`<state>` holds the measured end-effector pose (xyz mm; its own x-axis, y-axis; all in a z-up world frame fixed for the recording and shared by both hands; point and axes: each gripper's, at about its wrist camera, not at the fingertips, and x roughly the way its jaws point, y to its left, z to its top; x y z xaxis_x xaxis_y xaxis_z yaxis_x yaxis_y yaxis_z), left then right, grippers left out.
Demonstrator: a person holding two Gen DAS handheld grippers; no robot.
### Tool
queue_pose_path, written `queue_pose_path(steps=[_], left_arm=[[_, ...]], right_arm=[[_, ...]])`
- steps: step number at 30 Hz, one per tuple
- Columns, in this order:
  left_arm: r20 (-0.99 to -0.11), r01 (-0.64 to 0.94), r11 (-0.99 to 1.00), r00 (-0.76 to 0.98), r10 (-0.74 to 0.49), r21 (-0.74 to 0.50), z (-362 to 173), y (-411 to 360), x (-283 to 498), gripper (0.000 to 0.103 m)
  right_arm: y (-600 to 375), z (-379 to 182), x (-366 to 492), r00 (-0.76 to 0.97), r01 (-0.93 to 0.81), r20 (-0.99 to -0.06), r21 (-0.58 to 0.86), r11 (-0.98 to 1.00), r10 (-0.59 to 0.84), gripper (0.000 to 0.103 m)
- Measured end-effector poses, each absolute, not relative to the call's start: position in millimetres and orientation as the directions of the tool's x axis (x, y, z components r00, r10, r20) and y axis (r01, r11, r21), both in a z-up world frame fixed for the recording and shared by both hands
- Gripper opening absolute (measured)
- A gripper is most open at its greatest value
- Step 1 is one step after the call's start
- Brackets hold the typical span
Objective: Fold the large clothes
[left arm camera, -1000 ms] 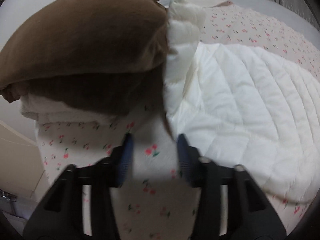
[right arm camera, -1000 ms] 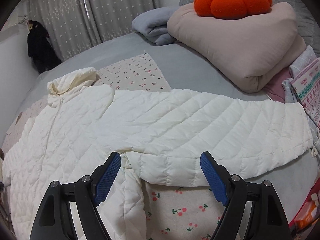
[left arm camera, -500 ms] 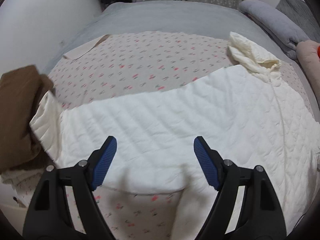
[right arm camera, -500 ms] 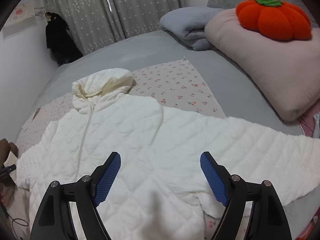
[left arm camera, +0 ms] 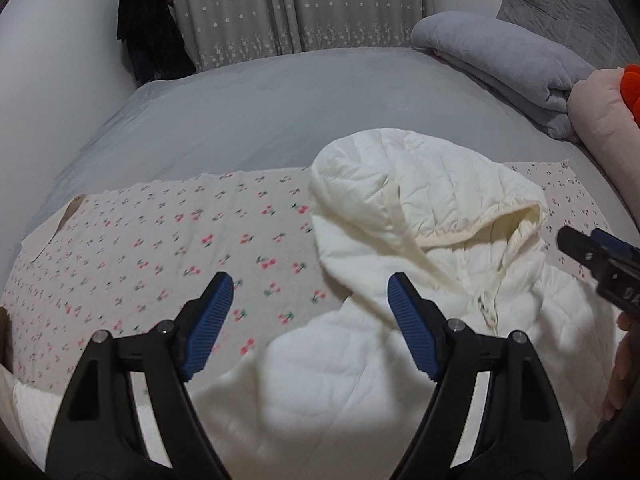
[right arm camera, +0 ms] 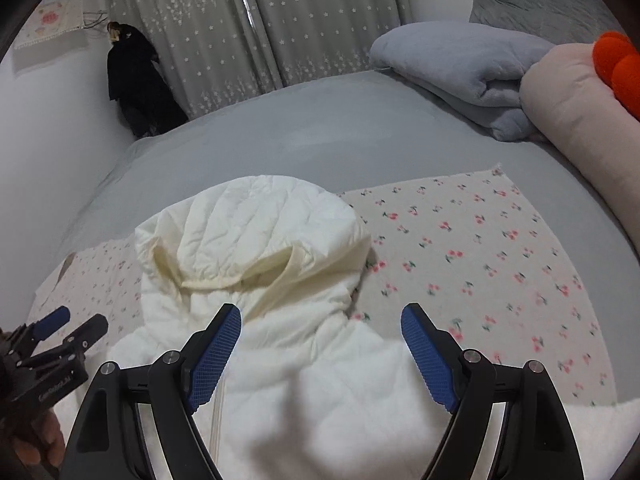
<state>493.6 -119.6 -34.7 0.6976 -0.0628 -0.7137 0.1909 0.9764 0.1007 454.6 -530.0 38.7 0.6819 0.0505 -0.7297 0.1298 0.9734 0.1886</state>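
A white quilted hooded jacket (left arm camera: 420, 240) lies front up on a cherry-print cloth (left arm camera: 160, 248) spread over the grey bed. Its hood (right arm camera: 256, 232) points away from me, with the zipper running down the chest. My left gripper (left arm camera: 310, 300) is open and empty, hovering over the jacket's left shoulder beside the hood. My right gripper (right arm camera: 322, 330) is open and empty, above the right shoulder just below the hood. Each gripper shows at the edge of the other's view: the right one (left arm camera: 600, 256), the left one (right arm camera: 60, 332).
A folded grey blanket (right arm camera: 452, 68), a pink duvet (right arm camera: 576, 104) and an orange plush (right arm camera: 620, 68) lie at the right. Grey bed sheet (left arm camera: 260, 120) stretches beyond the cloth. Starred curtains (left arm camera: 280, 8) and a dark hanging garment (left arm camera: 148, 28) stand at the back wall.
Both grippers have swung up along the jacket from its lower body and sleeves to the hood and shoulders. The left gripper opened wide early on. The brown clothes pile left the left view.
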Motion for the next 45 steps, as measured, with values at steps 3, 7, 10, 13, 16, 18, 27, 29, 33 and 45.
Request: queue_pose_path(steps=[3, 7, 10, 13, 16, 18, 27, 29, 33, 45], left_arm=[[-0.685, 0.229, 0.971, 0.717, -0.125, 0.063, -43, -128, 510, 0.080], [-0.673, 0.310, 0.950, 0.693, -0.259, -0.046, -61, -131, 530, 0.080], [-0.728, 0.268, 0.960, 0.643, -0.239, -0.078, -82, -125, 548, 0.080], [-0.709, 0.190, 0.968, 0.659, -0.251, -0.166, -83, -104, 554, 0.067], [-0.685, 0.126, 0.937, 0.652, -0.326, -0.326, -93, -75, 554, 0.044], [-0.664, 0.084, 0.913, 0.660, -0.352, -0.400, -96, -62, 550, 0.019], [-0.645, -0.094, 0.826, 0.675, -0.357, -0.556, -103, 9, 545, 0.032], [-0.596, -0.006, 0.837, 0.706, -0.384, -0.547, -81, 0, 533, 0.074], [-0.543, 0.198, 0.914, 0.752, -0.374, -0.355, -46, -49, 506, 0.087], [-0.646, 0.372, 0.928, 0.708, -0.286, -0.003, -52, -154, 516, 0.089]], right_arm=[[-521, 14, 491, 0.695, 0.121, -0.719, 0.087, 0.989, -0.021, 0.084], [-515, -19, 518, 0.657, 0.108, -0.750, -0.010, 0.994, -0.079, 0.067], [-528, -33, 522, 0.628, 0.105, -0.778, 0.073, 0.992, -0.009, 0.056], [-550, -33, 519, 0.645, 0.142, -0.762, 0.183, 0.973, 0.049, 0.035], [-566, -31, 513, 0.669, 0.197, -0.742, 0.230, 0.953, 0.041, 0.022], [-568, -23, 505, 0.704, 0.216, -0.710, 0.230, 0.949, 0.012, 0.017], [-612, -31, 499, 0.682, 0.336, -0.732, 0.327, 0.883, 0.012, 0.008], [-613, -22, 496, 0.721, 0.300, -0.692, 0.352, 0.887, 0.030, 0.011], [-606, -18, 495, 0.739, 0.273, -0.673, 0.332, 0.903, 0.024, 0.014], [-604, -18, 483, 0.751, 0.265, -0.657, 0.379, 0.887, 0.057, 0.009]])
